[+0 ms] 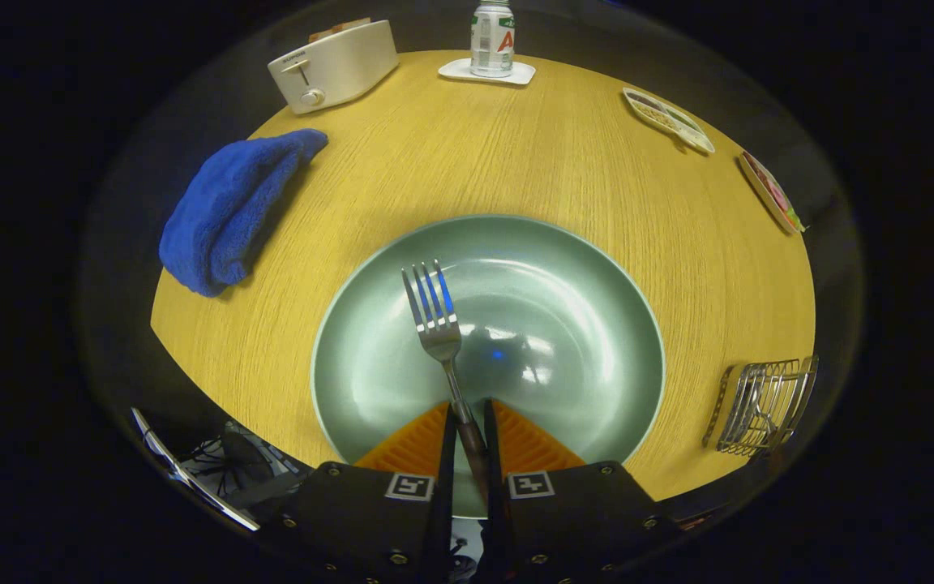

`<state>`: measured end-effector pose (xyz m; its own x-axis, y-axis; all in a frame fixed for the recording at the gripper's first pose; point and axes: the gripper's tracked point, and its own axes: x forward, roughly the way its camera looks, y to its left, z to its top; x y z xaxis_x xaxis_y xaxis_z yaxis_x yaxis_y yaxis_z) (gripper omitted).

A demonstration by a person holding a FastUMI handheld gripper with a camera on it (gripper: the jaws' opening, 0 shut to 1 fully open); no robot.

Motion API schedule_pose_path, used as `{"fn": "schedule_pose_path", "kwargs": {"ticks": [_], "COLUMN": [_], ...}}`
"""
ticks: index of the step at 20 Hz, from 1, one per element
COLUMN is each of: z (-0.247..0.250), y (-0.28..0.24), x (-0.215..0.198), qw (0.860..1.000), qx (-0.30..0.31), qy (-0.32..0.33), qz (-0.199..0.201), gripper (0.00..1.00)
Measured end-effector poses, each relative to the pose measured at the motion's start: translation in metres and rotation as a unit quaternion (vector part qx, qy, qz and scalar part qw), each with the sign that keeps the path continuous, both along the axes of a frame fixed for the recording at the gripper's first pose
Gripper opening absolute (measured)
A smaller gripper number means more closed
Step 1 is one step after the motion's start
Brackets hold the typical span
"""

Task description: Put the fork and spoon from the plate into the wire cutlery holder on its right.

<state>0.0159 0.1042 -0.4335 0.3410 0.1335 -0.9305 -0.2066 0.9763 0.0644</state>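
Observation:
A steel fork (439,331) with a dark wooden handle points its tines away from me over the pale green plate (580,268). My gripper (468,410) is shut on the fork's handle, both orange fingers (413,442) pressing its sides. The fork looks lifted a little above the plate, though I cannot be sure. The wire cutlery holder (763,404) stands to the right of the plate near the table's edge.
On the round wooden table (532,154) a blue towel (228,207) lies to the left, a white toaster (334,65) at the far left, a can (492,36) on a white coaster at the back, and two small dishes (668,119) at the far right.

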Motion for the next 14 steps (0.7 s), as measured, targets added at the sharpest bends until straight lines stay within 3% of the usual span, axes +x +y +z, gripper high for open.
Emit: {"fn": "schedule_pose_path", "kwargs": {"ticks": [2,7,14], "z": [-0.004,-0.001,0.052], "y": [0.002,-0.001,-0.026], "x": [0.003,-0.002,0.008], "qw": [1.000,1.000,0.997], "qx": [-0.006,-0.010,-0.012], "qy": [-0.008,-0.008,-0.061], "qz": [0.012,0.006,-0.044], "gripper": [0.03,0.03,0.03]}}
